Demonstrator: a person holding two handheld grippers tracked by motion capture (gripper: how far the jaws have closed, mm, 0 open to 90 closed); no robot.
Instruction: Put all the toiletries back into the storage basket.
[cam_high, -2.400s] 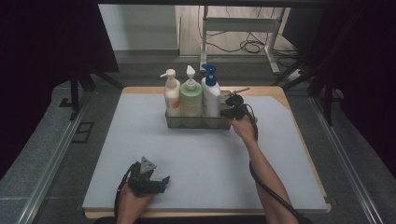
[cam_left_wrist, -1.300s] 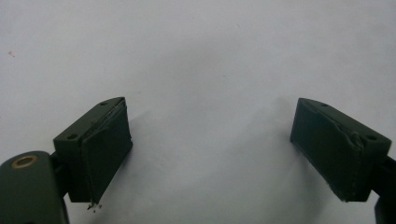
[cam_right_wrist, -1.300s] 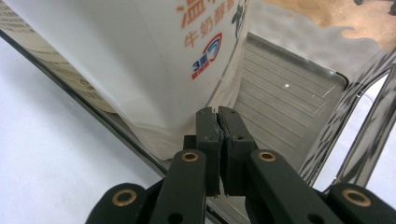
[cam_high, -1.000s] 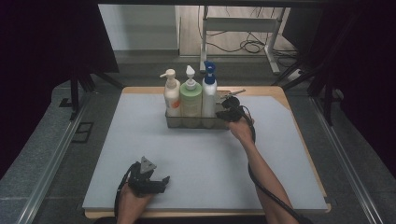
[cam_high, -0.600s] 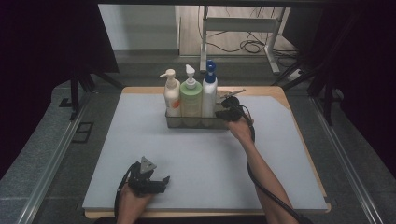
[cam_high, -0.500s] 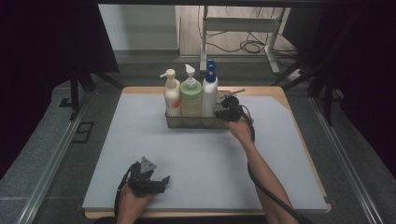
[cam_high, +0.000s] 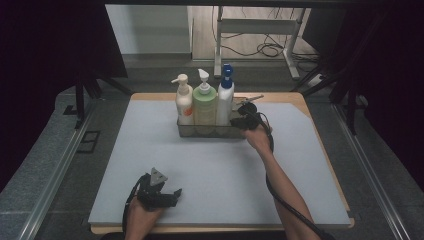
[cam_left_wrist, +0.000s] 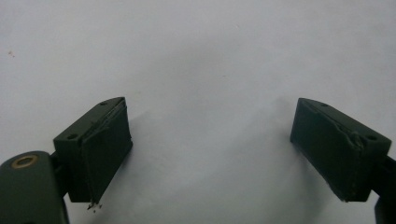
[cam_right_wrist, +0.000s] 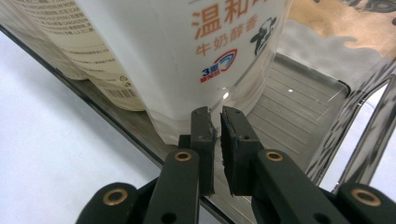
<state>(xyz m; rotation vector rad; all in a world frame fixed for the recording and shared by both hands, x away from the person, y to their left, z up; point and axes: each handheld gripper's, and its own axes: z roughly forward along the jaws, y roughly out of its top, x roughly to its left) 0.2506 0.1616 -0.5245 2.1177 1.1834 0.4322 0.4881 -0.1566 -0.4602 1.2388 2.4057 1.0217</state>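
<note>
White bottle (cam_right_wrist: 177, 56), orange "温和", perhaps "3重"; right claw (cam_right_wrist: 215, 116) slightly parted at clear tray (cam_right_wrist: 299, 79) wall.

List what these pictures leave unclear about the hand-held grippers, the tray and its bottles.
- Right hand-held gripper: whether its nearly closed pads still pinch the clear tray wall; right gripper view, jaws cover it.
- White bottle: top cut off by the frame edge.
- Bottle labels: too small in the high view.
- Left hand-held gripper: body cut off below.

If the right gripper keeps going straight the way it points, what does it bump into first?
Probably the clear tray's wall: the right gripper sits right at it, jaws nearly shut with a small gap, having just been opening. The white bottle stands close behind; I can't tell the exact depth.
</note>
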